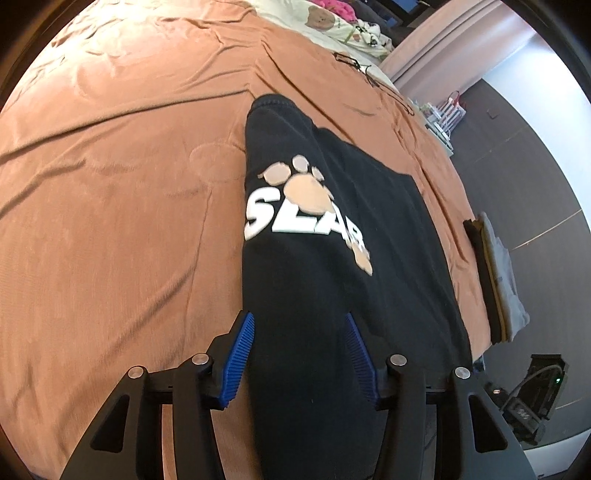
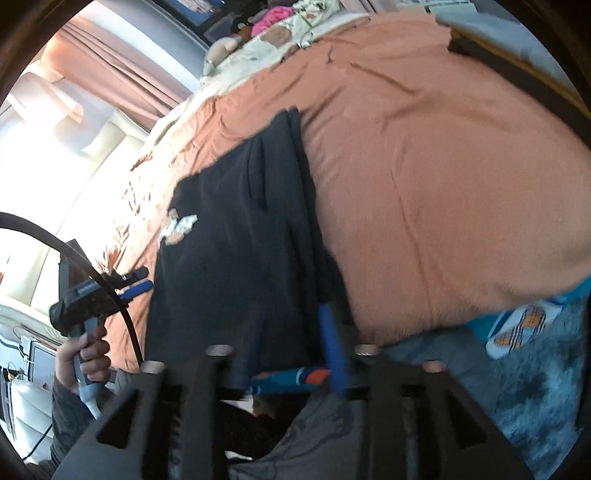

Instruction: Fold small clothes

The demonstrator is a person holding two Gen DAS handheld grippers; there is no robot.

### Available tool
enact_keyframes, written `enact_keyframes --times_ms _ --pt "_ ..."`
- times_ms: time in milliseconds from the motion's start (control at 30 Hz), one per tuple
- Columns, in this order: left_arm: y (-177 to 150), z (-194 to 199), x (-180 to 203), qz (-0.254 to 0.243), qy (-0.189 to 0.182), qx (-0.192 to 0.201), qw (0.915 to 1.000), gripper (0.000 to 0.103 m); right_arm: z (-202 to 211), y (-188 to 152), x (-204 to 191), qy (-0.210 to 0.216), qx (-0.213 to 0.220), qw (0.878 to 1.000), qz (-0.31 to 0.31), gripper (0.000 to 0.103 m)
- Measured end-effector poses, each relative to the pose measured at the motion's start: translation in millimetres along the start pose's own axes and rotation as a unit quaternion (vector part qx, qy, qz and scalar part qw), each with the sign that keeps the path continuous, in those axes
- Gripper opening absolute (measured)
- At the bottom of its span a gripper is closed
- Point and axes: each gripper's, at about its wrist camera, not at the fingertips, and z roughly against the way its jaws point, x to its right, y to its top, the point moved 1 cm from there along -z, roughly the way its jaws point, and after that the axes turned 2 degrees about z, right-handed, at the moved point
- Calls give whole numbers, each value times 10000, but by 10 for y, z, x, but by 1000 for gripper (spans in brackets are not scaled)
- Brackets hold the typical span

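Observation:
A black T-shirt (image 1: 332, 229) with white letters and a tan paw print lies on the orange bedspread (image 1: 110, 184), its left side folded in. My left gripper (image 1: 300, 325) stands open over the shirt's near edge, the cloth lying between its blue pads (image 1: 240, 354). In the right wrist view the same shirt (image 2: 236, 236) runs away from my right gripper (image 2: 295, 332), which is open at the shirt's near edge; the view is blurred. The left gripper (image 2: 138, 282) shows there at the shirt's left edge, held by a hand.
A stack of folded clothes (image 1: 495, 280) lies at the bed's right edge. Pillows and soft toys (image 1: 343, 22) sit at the head of the bed. A dark floor (image 1: 535, 155) is to the right. A blue rug with a slipper (image 2: 524, 325) lies below the bed.

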Motion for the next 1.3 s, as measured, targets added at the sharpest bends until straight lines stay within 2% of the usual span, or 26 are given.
enact_keyframes --times_ms 133,333,667,900,1300 --pt "105 -51 -60 76 -36 25 10000 53 37 205 11 11 196 9998 105 49" --pt "266 -114 -159 192 -103 39 9998 53 -189 439 -62 -9 232 9986 479 49" --pt "544 -240 -276 389 -165 23 9991 48 -850 1123 -314 -145 43 9938 1105 49" --pt "732 -340 -303 456 -149 -4 9989 48 -1281 1501 -383 -251 -197 9911 1289 49" --pt "1016 -592 -322 443 64 -127 9989 48 -1797 1873 -302 -250 -411 9897 1345 49"
